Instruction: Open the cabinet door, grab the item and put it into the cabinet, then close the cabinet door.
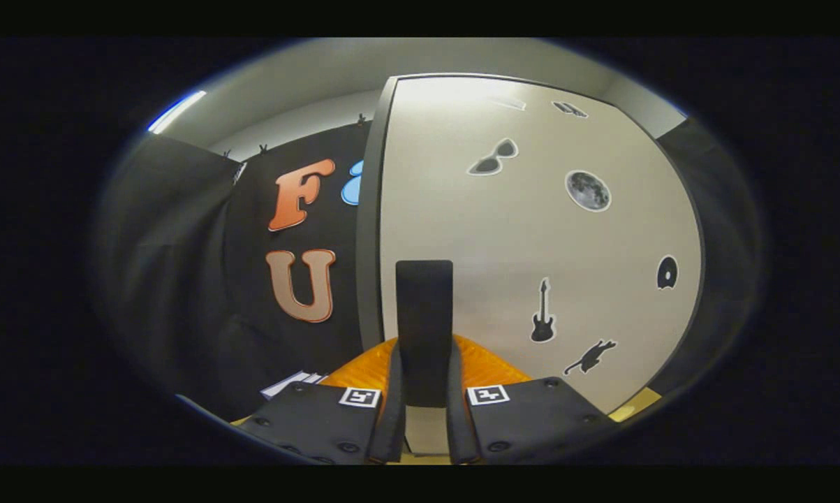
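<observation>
A white cabinet door (531, 230) with several dark stickers on it stands close in front of me, its left edge a dark strip. A black upright handle (424, 293) sits near that edge. My gripper (425, 356) is shut on the handle, one finger pressing on each side of its lower part. The item for the cabinet is hidden from me.
The booth's black cloth wall (203, 279) hangs to the left of the door, beyond its edge. Something flat and white (292, 383) lies low on the left, just past my left finger. A strip of yellowish surface (636, 404) shows under the door's right corner.
</observation>
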`<action>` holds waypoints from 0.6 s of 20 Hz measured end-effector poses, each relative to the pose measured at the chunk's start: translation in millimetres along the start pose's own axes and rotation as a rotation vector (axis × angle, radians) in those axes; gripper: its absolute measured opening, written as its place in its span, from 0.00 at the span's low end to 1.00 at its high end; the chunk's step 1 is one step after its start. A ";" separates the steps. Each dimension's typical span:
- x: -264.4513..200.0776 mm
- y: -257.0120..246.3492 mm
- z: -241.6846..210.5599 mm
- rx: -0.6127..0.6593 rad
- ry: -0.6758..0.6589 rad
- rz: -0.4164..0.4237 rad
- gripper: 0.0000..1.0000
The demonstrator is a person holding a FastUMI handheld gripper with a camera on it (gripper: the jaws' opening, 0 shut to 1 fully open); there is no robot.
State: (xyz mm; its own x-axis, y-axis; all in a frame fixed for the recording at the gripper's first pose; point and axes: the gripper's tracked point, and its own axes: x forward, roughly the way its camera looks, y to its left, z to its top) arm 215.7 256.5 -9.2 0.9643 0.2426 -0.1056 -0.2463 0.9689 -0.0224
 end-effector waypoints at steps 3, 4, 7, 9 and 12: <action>-1.6 0.4 0.5 0.008 0.009 0.038 0.26; -2.9 0.6 0.6 0.000 0.009 0.043 0.26; -10.6 1.2 1.0 -0.019 0.014 0.068 0.26; -27.5 5.4 1.6 0.011 0.016 0.110 0.26; -74.7 -3.6 4.6 0.015 0.013 0.152 0.26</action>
State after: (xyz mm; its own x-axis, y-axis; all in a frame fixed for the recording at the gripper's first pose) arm 145.0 235.0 3.3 0.9149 0.3858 -0.1191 -0.3874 0.9218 0.0099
